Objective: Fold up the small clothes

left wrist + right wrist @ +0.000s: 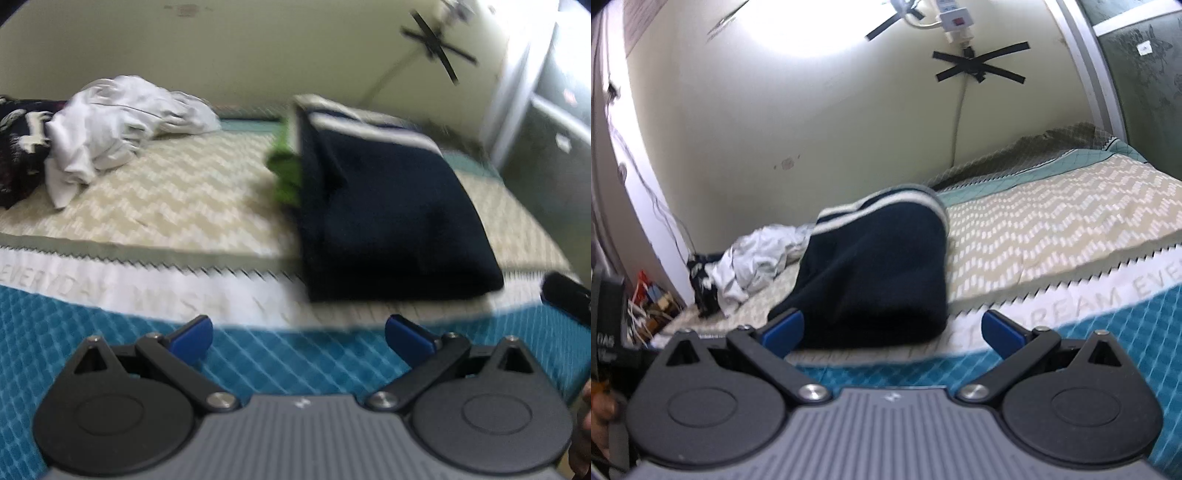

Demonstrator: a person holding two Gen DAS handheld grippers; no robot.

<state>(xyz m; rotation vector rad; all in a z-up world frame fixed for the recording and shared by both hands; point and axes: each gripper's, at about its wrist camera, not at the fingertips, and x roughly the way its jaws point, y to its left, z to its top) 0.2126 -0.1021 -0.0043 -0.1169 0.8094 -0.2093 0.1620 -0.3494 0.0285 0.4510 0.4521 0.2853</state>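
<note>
A dark navy garment [388, 206] with white stripes along its far edge lies folded on the bed, a green cloth [286, 173] peeking out at its left side. My left gripper [299, 338] hovers open just short of its near edge, nothing between the blue fingertips [194, 338]. In the right wrist view the same navy garment [879, 273] sits ahead and slightly left of my right gripper [892, 334], which is open and holds nothing; its left blue pad [785, 330] overlaps the garment's near corner in the picture.
A crumpled white garment [122, 125] and a dark patterned one [18, 155] are piled at the far left of the bed [177, 199]. The wall [798, 122] runs behind; a cluttered shelf [650, 306] stands at left. The other gripper's edge [569, 295] shows right.
</note>
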